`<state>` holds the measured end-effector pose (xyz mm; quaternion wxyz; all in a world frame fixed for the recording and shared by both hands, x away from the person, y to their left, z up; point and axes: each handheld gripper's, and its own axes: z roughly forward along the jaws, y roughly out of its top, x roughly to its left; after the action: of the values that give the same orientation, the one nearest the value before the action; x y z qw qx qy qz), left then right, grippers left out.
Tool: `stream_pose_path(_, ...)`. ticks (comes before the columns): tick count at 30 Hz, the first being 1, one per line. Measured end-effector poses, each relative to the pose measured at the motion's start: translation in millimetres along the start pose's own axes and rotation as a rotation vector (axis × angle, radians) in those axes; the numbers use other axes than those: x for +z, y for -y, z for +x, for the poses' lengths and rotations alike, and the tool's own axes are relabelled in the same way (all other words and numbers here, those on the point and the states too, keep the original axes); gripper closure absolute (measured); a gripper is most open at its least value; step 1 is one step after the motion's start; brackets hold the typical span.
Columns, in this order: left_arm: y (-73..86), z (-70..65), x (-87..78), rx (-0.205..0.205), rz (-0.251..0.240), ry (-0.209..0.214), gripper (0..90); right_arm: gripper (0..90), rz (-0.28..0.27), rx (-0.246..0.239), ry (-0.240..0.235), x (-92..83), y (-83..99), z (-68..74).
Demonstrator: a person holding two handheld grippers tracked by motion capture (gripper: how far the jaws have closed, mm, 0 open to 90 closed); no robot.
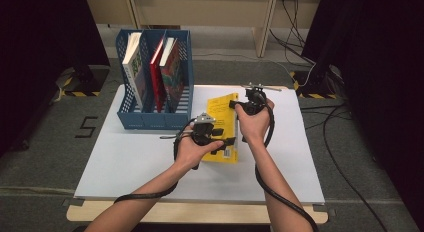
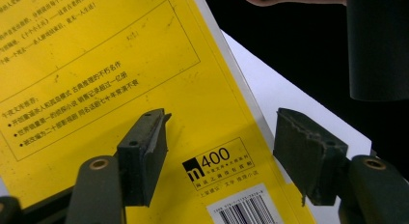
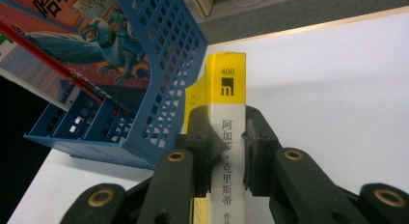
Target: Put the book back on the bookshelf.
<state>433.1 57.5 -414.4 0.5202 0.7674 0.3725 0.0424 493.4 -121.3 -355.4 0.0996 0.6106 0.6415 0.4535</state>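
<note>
While right gripper [image 3: 228, 151] clamps book [image 1: 223, 127] by its spine above table [image 1: 125, 162], right of rack [image 1: 131, 119]: keep that pinch firm, keep left gripper [image 2: 221, 156] released and clear, then tip book upright toward a slot. Right gripper view gives spine clamped between both pads; left gripper view gives back cover, barcode, jaws apart.

Blue file rack [image 1: 150, 117] w/ three books [image 1: 159, 67], left of the claws; white tabletop [image 1: 125, 162] underneath; cables [image 1: 300, 22] on floor beyond.
</note>
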Motion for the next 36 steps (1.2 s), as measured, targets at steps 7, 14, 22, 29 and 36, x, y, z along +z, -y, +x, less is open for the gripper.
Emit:
stream_pose_path(7, -4.0, -5.4, -0.4, 0.014, -0.01, 0.004, 35.5, 76.5, -0.008, 0.002, 0.001, -0.4, 0.2, 1.9)
stream_pose_path(14, -5.4, -6.4, 7.1, 0.03, 0.016, -0.012, 35.4, 76.5, -0.013, -0.013, 0.0, -2.9, -0.6, 4.5)
stream_pose_path(22, -10.0, -3.8, 15.0, 0.058, 0.015, -0.027, 35.4, 76.5, -0.037, -0.024, 0.013, -14.1, -3.3, 0.6)
stream_pose_path(29, -12.8, -4.6, 20.5, 0.113, -0.004, -0.069, 35.7, 76.5, -0.058, -0.044, 0.038, -22.7, -5.4, 6.2)
stream_pose_path(36, -12.0, -3.5, 21.8, 0.159, -0.005, -0.107, 36.7, 76.5, -0.068, -0.051, 0.055, -25.8, -5.2, 8.6)
